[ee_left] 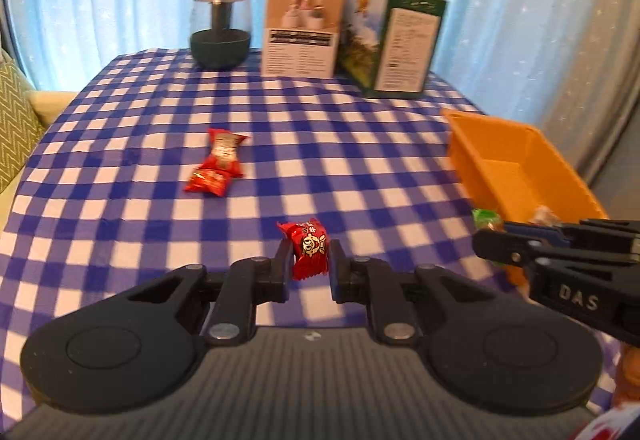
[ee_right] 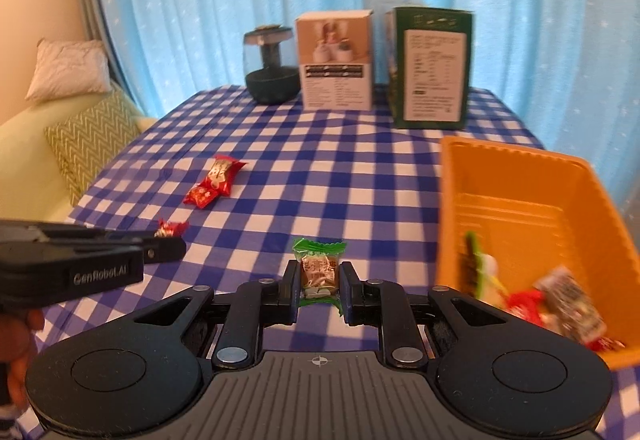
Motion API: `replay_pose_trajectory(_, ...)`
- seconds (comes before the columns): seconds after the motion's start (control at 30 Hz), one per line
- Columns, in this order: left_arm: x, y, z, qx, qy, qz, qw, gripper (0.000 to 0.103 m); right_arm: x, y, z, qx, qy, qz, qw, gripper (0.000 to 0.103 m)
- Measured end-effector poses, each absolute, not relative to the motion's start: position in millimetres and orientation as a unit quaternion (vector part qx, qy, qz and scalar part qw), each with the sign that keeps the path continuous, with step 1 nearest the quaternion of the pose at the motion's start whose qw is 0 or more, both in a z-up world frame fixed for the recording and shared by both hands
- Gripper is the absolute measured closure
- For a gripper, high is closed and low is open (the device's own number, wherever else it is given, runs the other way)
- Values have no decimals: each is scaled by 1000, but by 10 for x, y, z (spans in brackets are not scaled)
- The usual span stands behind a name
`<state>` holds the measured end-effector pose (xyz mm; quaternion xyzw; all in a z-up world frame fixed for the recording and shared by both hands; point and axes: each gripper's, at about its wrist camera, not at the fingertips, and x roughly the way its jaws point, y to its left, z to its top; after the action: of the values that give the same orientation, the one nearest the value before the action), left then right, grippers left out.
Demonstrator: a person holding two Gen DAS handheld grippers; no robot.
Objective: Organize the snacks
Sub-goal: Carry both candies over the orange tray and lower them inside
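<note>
Blue curtains (ee_right: 280, 0) with small white stars hang behind everything, and at the left a pale sofa (ee_right: 24, 144) carries a zigzag cushion (ee_right: 92, 144) and a white pillow. In front of them the tabletop (ee_left: 360, 168), covered by a blue and white checked cloth, holds at its far edge a dark round lamp-like device (ee_left: 221, 28), a beige box (ee_left: 302, 26) and a green box (ee_left: 404, 44). On the right side stands the orange bin (ee_right: 520, 176), which already contains several wrapped snacks near its close end. The left gripper (ee_left: 310, 260) has its jaws clamped on a red candy (ee_left: 308, 250), whose long axis stands roughly upright between the pads, above the cloth. The right gripper (ee_right: 320, 286) has its jaws clamped on a green candy (ee_right: 319, 270), also held with its long axis pointing away from the camera. Two more red snacks (ee_left: 218, 164) lie together on the cloth, well apart from both grippers, toward the far left. I judge that the step in hand is carrying both candies to the bin. The relation that matters is this: the bin lies to the right of both grippers, and the right gripper is the nearer one, just beside the bin's left wall, while the left gripper must cross behind or over it. So the right candy should probably go in first, otherwise the two grippers could knock each other at the rim.
</note>
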<state>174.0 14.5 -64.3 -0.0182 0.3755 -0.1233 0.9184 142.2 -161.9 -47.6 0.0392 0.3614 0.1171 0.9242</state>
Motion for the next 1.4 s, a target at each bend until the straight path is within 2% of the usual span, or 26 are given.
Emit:
replay_pose_trajectory(0.6,895,-573,-174,-22,361,-183,914,87,589,-2337,-17,65,350,59,933,83)
replay_pose_trajectory(1.4,820,-1213,5,14,350,-230,908,87,315,-3049,91,118,339,-2,933,83)
